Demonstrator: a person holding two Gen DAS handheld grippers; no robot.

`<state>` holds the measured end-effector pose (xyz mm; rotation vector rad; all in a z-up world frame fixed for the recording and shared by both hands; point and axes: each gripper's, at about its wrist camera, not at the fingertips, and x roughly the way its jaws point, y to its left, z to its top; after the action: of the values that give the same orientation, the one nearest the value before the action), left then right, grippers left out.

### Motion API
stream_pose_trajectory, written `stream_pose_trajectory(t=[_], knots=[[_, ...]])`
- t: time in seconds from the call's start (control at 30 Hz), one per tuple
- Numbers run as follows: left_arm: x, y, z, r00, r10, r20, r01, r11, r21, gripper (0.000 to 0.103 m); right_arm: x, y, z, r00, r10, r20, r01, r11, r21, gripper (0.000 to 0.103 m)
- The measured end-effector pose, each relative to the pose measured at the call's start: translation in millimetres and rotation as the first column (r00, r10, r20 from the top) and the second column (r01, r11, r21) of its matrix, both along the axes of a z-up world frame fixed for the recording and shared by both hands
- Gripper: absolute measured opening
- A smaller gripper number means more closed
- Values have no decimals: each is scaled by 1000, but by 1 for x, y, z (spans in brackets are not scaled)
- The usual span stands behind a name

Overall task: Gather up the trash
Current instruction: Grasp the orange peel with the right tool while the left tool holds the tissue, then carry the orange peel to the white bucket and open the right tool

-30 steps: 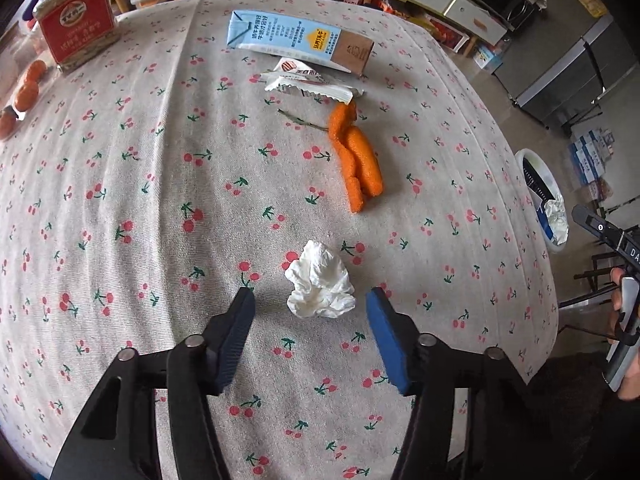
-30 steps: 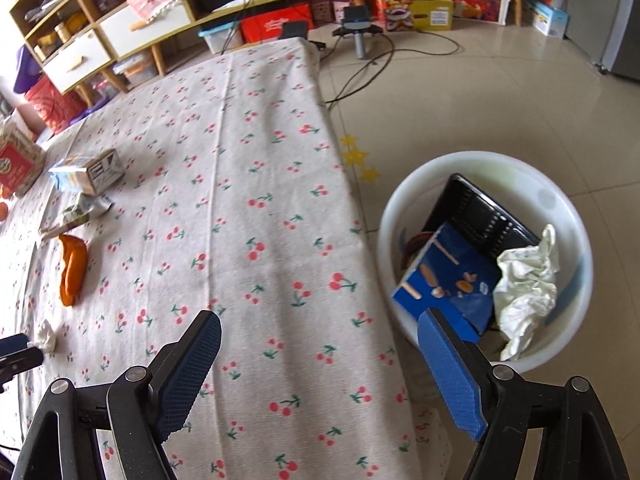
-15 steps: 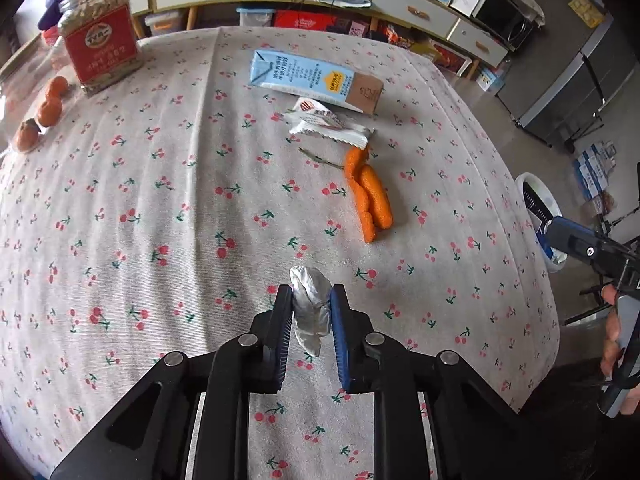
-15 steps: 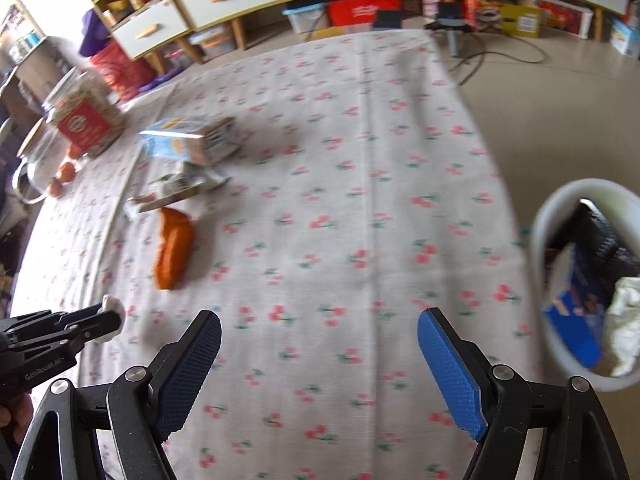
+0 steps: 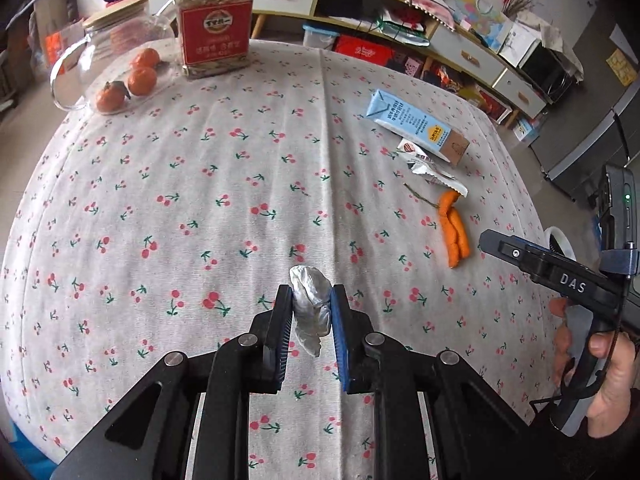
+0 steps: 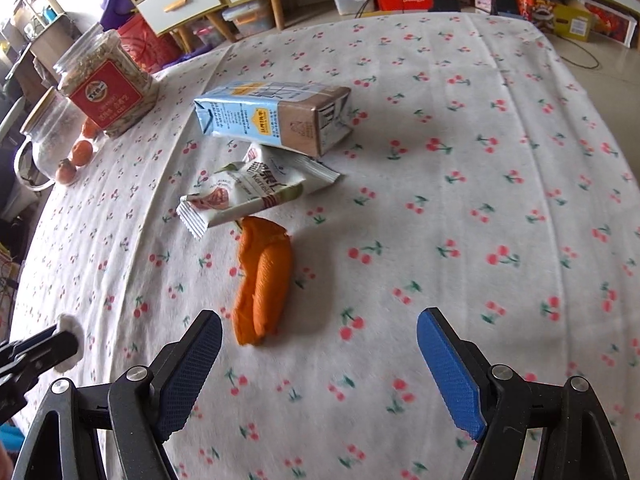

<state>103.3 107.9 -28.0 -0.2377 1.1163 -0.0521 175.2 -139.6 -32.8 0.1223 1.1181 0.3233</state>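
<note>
White crumpled tissue (image 5: 311, 309), lower centre of frame, pinched in left gripper (image 5: 308, 332) clear of cloth for binning; right gripper (image 6: 318, 364) wide apart, lined up near orange peel (image 6: 262, 280).

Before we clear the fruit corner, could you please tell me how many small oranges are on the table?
3: all clustered beside the glass jug, two nearer the seed jar, one nearest. Others may be hidden.
</note>
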Motion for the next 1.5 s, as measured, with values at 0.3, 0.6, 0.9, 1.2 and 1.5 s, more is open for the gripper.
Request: stream_pose_trajectory(t=[0.3, 0.6, 0.9, 1.2, 1.5], knots=[[-8, 15, -3, 1000, 19, -8, -19, 1000, -14, 20, 7, 46, -27, 997, 59, 48, -52, 989, -142, 66], [-10, 14, -3, 1000, 21, -9, -21, 1000, -10, 20, 5, 55, -26, 990, 103, 99, -80, 974, -213, 24], [-7, 2, 4, 1000, 4, 9, -4, 1000, -7, 20, -8, 38, -12, 992, 91, 88, -77, 985, -155, 20], [0, -29, 10, 999, -49, 20, 49, 999, -9, 20, -21, -3, 8, 992, 51, 112, -36, 991, -129, 20], [6, -74, 19, 991, -127, 44, 127, 992, -3, 20, -35, -67, 26, 991, -47, 126, 59, 994, -92, 20]])
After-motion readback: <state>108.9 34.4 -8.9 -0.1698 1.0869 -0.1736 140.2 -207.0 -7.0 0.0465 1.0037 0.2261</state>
